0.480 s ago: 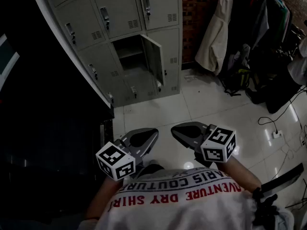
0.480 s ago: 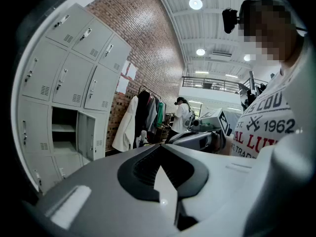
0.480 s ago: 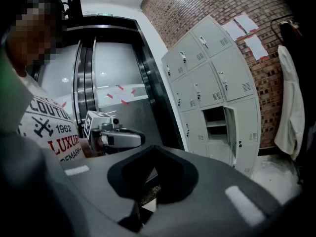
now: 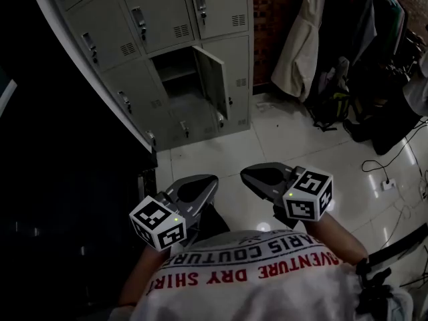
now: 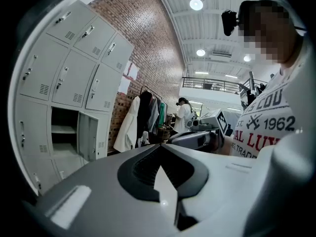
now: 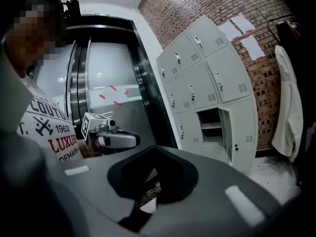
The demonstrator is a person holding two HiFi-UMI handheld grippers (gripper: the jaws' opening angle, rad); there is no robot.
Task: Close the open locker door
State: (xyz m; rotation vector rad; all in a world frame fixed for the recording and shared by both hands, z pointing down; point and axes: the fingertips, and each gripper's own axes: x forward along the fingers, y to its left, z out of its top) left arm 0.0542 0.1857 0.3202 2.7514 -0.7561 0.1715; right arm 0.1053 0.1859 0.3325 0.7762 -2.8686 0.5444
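Note:
The grey locker bank (image 4: 167, 19) stands ahead on the far side of the tiled floor. One lower locker door (image 4: 212, 82) hangs open, swung out to the right of its empty compartment (image 4: 172, 79). My left gripper (image 4: 211, 180) and right gripper (image 4: 246, 174) are held close to my body, far short of the lockers, both shut on nothing. The open door (image 5: 89, 135) shows at the left of the left gripper view, beyond the shut left gripper (image 5: 160, 146). In the right gripper view the door (image 6: 225, 131) is right of centre, past the shut right gripper (image 6: 154, 148).
Coats and bags (image 4: 304, 39) hang on a rack against the brick wall to the right of the lockers. A cable and plug (image 4: 384, 179) lie on the tiles at the right. A dark wall (image 4: 60, 179) runs along the left. A person in white (image 5: 185, 113) stands far off.
The head view has shifted slightly, and the lockers sit a little higher and further left in it. Both grippers stay shut near my body. The locker door is open as before.

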